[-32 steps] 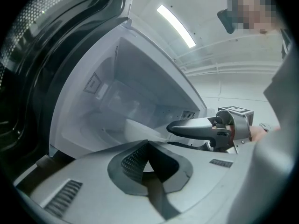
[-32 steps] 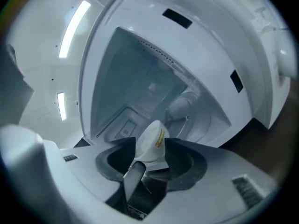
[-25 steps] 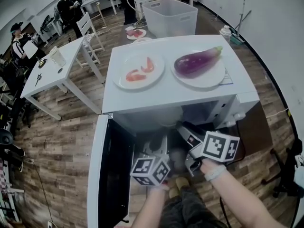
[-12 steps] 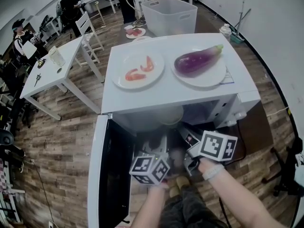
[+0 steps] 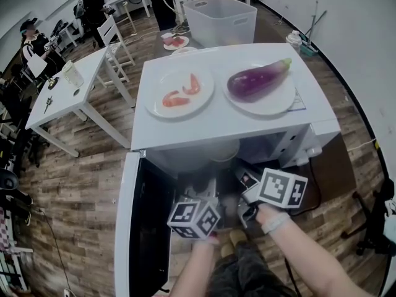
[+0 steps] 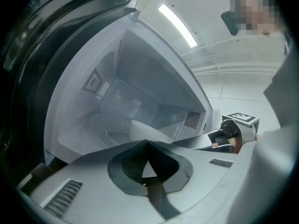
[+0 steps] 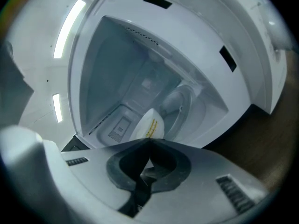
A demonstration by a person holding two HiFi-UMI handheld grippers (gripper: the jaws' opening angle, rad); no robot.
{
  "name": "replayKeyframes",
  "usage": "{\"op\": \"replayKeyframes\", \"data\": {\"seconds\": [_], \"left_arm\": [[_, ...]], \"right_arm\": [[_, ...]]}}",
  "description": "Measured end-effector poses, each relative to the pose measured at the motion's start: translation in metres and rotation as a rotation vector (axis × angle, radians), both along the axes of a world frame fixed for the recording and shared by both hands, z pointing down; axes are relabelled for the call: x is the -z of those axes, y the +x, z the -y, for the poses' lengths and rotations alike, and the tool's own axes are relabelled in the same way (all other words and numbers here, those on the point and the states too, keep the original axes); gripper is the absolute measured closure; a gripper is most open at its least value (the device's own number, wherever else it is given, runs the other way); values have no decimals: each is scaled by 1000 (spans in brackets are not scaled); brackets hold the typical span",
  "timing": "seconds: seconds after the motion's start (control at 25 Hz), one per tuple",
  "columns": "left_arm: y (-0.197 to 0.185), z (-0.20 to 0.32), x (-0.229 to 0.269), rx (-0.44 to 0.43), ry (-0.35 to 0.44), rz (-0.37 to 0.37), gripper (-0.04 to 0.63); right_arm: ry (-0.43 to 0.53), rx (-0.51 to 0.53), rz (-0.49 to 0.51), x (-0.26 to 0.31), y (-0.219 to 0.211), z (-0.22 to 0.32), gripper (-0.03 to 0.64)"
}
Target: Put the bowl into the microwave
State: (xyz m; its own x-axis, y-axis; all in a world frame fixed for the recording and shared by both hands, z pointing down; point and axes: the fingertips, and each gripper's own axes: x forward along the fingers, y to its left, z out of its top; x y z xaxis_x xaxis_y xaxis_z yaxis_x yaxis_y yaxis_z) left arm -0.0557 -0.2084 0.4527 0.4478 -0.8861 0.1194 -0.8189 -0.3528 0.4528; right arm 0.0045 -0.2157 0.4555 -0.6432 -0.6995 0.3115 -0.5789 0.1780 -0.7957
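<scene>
Left claw (image 6: 148, 143) is pinched together and empty, beside the swung-open door (image 5: 145, 228). Right claw (image 7: 149, 141) has just been closing; its jaws meet on nothing. Just beyond both, the bowl (image 7: 150, 124) sits inside the microwave (image 5: 216, 125). On top lie an eggplant (image 5: 257, 80) on its plate (image 5: 272, 104) and a second plate (image 5: 185, 109) of red pieces. The floor (image 5: 80, 184) is wooden, and a white bin (image 5: 221, 20) stands behind.

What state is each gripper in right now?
Left gripper: closed, empty.
Right gripper: jaws have just been closing, now shut, nothing between them.
</scene>
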Motion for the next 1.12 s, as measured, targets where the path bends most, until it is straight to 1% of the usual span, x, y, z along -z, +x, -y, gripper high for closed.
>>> {"op": "replayKeyframes", "data": {"seconds": [0.56,1.12], "left_arm": [[0,12,0,-5,-6,-25,595],[-1,19,0,-8,-8,-25,594]], "right_arm": [[-4,-22,9,1,0,15,614],[4,-33,1,1,-1,22,614]]}}
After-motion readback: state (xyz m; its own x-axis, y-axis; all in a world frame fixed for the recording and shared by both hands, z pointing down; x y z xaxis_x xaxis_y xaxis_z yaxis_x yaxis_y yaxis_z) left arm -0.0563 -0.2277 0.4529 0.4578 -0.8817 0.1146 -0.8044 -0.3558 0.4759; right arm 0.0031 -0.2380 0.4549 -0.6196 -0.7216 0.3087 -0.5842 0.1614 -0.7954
